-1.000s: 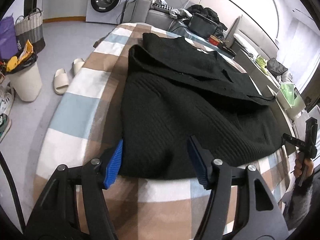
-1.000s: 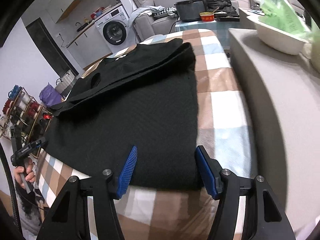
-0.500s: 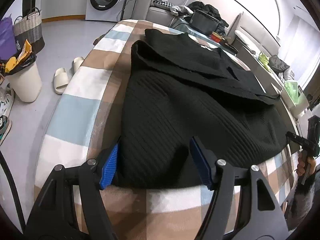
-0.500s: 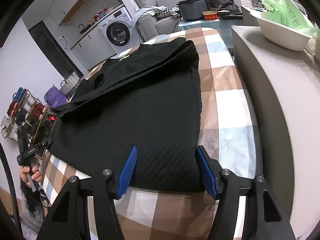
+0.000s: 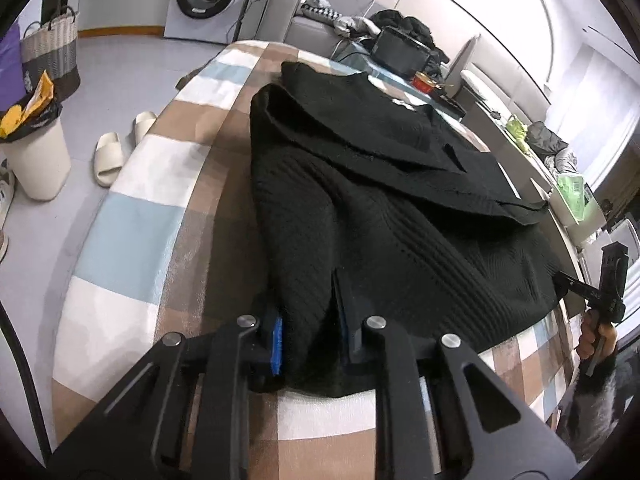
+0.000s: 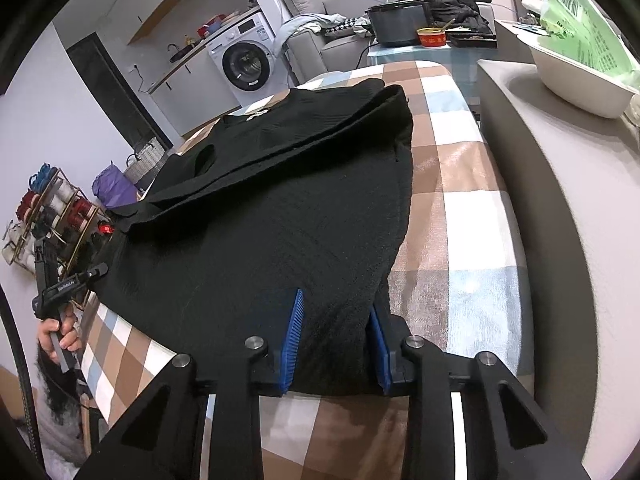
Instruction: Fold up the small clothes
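Blue ribbed pads on the left gripper [image 5: 310, 334] have just been closing and now pinch a raised ridge of black knit at the near hem of the sweater [image 5: 380, 208]; the right gripper [image 6: 334, 344] has likewise been closing and grips a bunched fold of the same hem, nearer its right corner.

Between each pair of pads the cloth stands up in a soft hump, which tells me the knit is thick, limp and easily gathered. It looks light enough to lift by the hem, but it should sag and stretch between the two holds, so the corners of the near edge seem the sensible places to take it. The ribbed surface should give the pads good bite; slipping looks unlikely.

Outward, the sweater lies spread flat on the checked tablecloth [image 5: 132, 216], brown, white and pale blue, with a sleeve folded slantwise across its far half. The cloth beneath looks smooth, slightly glossy, so the garment may slide when pulled.

Far beyond stand a washing machine [image 6: 244, 64] and grey sofa [image 5: 280, 20]; pale slippers [image 5: 116, 148] sit on the floor at left.
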Demonstrator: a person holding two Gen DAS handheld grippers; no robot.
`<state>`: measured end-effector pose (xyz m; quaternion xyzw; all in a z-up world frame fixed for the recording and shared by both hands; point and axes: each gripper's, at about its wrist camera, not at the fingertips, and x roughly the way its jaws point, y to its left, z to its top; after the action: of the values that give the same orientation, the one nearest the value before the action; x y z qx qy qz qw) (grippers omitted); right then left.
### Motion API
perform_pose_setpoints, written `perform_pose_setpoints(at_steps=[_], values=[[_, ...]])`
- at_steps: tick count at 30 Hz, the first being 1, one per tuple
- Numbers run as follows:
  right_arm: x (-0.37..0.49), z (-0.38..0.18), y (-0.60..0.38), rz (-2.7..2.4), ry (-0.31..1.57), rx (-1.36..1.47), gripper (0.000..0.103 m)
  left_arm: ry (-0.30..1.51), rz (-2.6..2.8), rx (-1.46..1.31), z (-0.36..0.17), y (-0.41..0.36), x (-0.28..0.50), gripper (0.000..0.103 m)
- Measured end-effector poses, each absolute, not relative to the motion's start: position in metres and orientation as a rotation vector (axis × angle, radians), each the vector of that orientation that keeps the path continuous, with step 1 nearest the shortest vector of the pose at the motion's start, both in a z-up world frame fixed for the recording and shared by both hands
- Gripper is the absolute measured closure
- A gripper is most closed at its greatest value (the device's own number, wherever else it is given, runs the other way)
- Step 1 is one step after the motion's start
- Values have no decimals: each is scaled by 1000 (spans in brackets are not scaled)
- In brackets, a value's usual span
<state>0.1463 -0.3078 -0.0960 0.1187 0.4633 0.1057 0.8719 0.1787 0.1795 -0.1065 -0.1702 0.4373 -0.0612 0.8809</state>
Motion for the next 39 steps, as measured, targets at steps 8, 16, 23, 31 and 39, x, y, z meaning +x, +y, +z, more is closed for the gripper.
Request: perform_pose_setpoints(at_steps=[8,16,23,31,39], values=[[150,-103,-303,223,982,228,93,907,-125,-322,-109,171,178,95],[112,-98,-300,249,1055,190,94,934,-153,-292,-104,168,129,95],[50,-91,-300,256,1078,172,92,941,-182,-280,-96,166,69,81],[62,-48,-319,173,901,265,56,836,-94,-436,-67,196,79,35],[107,-50,-315,229,870,439,47,833,-103,-626,-67,214,133,31]])
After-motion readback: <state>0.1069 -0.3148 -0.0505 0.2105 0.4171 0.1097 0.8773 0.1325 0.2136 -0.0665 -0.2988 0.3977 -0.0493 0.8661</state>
